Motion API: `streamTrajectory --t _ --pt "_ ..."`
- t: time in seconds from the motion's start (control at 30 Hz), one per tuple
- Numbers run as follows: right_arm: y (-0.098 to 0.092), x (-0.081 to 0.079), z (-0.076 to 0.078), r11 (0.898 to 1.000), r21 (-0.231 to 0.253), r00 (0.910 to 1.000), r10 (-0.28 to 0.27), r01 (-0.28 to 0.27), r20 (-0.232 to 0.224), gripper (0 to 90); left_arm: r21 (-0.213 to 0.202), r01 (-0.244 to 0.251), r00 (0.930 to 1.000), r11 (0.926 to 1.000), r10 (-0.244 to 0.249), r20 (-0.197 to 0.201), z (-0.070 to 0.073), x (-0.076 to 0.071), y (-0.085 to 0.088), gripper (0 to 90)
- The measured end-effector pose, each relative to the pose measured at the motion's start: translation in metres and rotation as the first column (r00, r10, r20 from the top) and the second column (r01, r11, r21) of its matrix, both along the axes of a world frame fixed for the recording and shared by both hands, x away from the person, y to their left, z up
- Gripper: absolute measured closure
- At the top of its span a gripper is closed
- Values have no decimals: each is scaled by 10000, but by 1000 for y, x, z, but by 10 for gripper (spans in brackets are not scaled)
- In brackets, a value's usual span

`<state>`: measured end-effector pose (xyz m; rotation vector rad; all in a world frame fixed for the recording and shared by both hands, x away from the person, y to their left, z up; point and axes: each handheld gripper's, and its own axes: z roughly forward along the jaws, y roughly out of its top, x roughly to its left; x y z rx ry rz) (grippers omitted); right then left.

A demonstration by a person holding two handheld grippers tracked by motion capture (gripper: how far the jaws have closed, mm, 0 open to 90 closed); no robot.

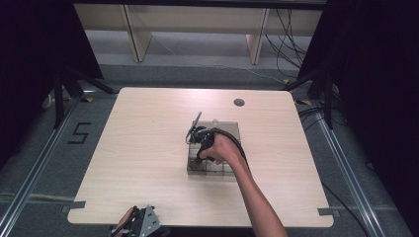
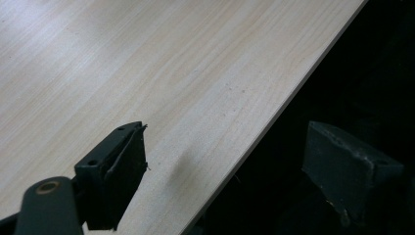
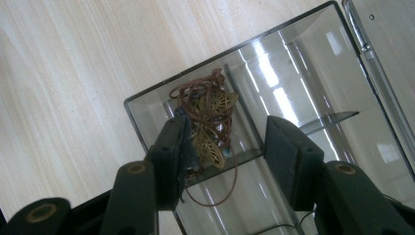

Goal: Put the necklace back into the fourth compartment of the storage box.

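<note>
A clear plastic box [image 1: 228,131] with dividers stands open at the middle of the table. In the right gripper view a necklace [image 3: 208,110] of brown cord with gold leaf pendants lies bunched in a corner compartment of the box [image 3: 293,58]. My right gripper [image 3: 227,125] points down into that box, jaws apart; the necklace lies beside the left pad and neither pad presses on it. From above, my right gripper [image 1: 197,159] is at the box's near left part. My left gripper [image 1: 136,224] rests at the table's near edge, and its own view shows the left gripper [image 2: 225,129] wide open with nothing between the jaws.
The box's hinged lid [image 3: 381,49] lies open on the far side. The wooden table [image 1: 148,148] has a round cable hole [image 1: 239,102] at the back right. Dark floor rails and cables surround the table; its edge [image 2: 274,127] runs under my left gripper.
</note>
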<state>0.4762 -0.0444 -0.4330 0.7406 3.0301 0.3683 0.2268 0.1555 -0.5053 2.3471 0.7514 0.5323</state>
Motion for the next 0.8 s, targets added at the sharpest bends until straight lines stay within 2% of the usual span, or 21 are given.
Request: streamTrajectory --t 0.2,0.3,0.33,0.37,0.4,0.43,0.5,0.53,0.57,0.63,0.67,0.77,0.8 --pt "-5 0 -1 9999 139 9999 90 -91 91 515 30 -23 10000 10000 23 33 0 0 0 158" --pt "-6 -3 1 9998 96 9998 -148 147 145 485 24 -15 10000 10000 15 21 0 0 0 158" --pt "-8 -2 0 9997 211 9996 136 -141 250 479 8 5 10000 10000 -5 -15 0 0 0 158" --pt "-8 -5 1 9999 141 9996 -29 25 266 471 2 -27 10000 10000 27 -10 0 0 0 158" --pt "-9 -5 1 9995 265 9993 165 -174 334 465 46 -25 10000 10000 25 48 0 0 0 158" --pt "-8 -8 3 9998 145 9995 -124 120 297 462 72 -10 10000 10000 9 56 0 0 0 158" --pt "-11 -8 4 9997 248 9995 -49 41 306 457 66 -19 10000 10000 19 43 0 0 0 158" --pt "-11 -10 5 9991 347 9994 -238 229 267 455 54 -24 10000 10000 23 37 0 0 0 158" --pt "-13 -10 6 9996 203 9993 -178 171 335 454 52 -18 10000 10000 18 45 0 0 0 158" --pt "-16 -10 6 9993 369 9991 41 -56 414 452 52 -31 10000 10000 31 47 0 0 0 158" --pt "-16 -12 7 9995 291 9993 -163 153 340 451 70 -47 10000 10000 46 45 0 0 0 158" --pt "-18 -15 7 9983 557 9991 -184 163 378 449 75 -38 10000 10000 38 41 0 0 0 158" --pt "-19 -14 8 9987 516 9989 -44 21 456 449 60 -24 10000 10000 24 40 0 0 0 158"
